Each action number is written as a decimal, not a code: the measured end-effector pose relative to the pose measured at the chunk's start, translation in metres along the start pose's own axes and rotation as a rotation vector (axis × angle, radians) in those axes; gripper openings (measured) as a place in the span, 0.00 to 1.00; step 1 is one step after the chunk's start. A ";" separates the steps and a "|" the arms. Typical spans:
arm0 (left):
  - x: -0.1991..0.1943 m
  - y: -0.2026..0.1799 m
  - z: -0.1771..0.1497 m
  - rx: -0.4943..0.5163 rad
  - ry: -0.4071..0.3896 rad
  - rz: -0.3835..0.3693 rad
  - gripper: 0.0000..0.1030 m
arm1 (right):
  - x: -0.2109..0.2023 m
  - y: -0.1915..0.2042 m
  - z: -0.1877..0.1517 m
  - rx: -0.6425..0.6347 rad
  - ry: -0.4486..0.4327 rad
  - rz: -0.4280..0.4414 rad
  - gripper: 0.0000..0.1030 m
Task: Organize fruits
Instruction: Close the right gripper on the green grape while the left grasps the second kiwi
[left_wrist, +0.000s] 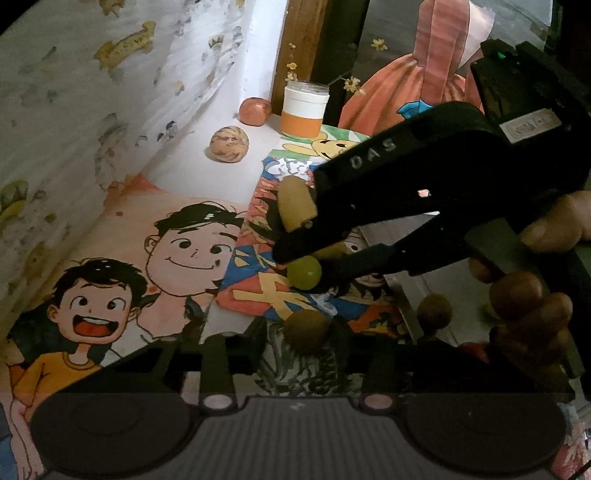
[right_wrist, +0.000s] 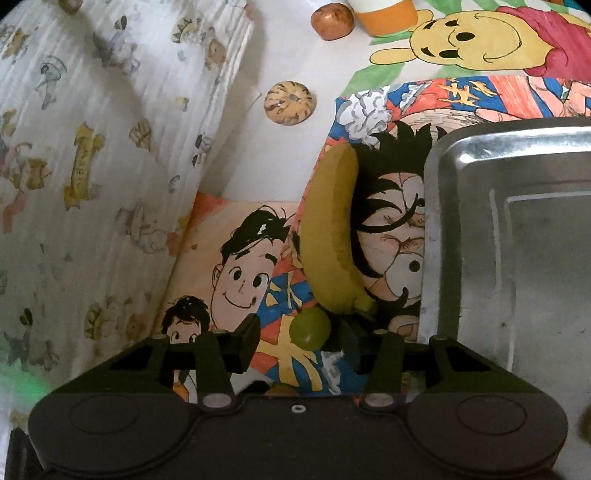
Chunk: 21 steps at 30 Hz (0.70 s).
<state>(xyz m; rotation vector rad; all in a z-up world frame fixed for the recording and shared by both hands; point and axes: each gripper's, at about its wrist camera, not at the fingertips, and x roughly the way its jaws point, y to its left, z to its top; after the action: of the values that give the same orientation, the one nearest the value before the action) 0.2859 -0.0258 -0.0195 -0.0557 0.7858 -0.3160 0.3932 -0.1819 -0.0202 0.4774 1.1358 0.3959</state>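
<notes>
Pale surface, mostly papered with cartoon drawings; dim light.

- Green grape sits on the drawings between the tips of the right tongs. Tongs partly open: the grape touches the right-hand finger, while a gap shows on its other side. Not clamped.
- Banana lies just beyond the grape, stem end nearest it and all but touching, body running away across a spiky-haired cartoon face.
- Left wrist view: a brown round fruit sits between the tips of the left tongs. Tongs narrowed, with dark fingers hard against both sides of the fruit — reads as a grip, though that corner is murky.
- The right tongs cross this view from the right, held by a hand.
- Second brown fruit lies to the right, apart from the first.
- Metal tray lies right of the banana, its rim near the fruit; the part seen holds nothing.
- Further back on bare white: a striped tan round fruit, then a reddish-brown fruit just beside a white-and-orange jar.
- Printed cloth rises along the left edge.
</notes>
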 end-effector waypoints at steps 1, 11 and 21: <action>0.001 -0.001 0.000 0.001 0.001 -0.003 0.33 | 0.000 0.001 0.000 -0.001 -0.003 -0.008 0.42; -0.002 -0.002 0.001 -0.022 0.010 0.002 0.30 | 0.000 -0.006 -0.003 0.010 -0.013 -0.010 0.26; -0.012 -0.007 0.007 -0.058 -0.021 0.008 0.29 | -0.039 -0.018 -0.011 0.033 -0.090 0.050 0.25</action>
<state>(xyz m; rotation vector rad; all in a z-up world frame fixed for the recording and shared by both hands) 0.2810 -0.0290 -0.0054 -0.1098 0.7744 -0.2849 0.3692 -0.2160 -0.0040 0.5479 1.0459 0.3960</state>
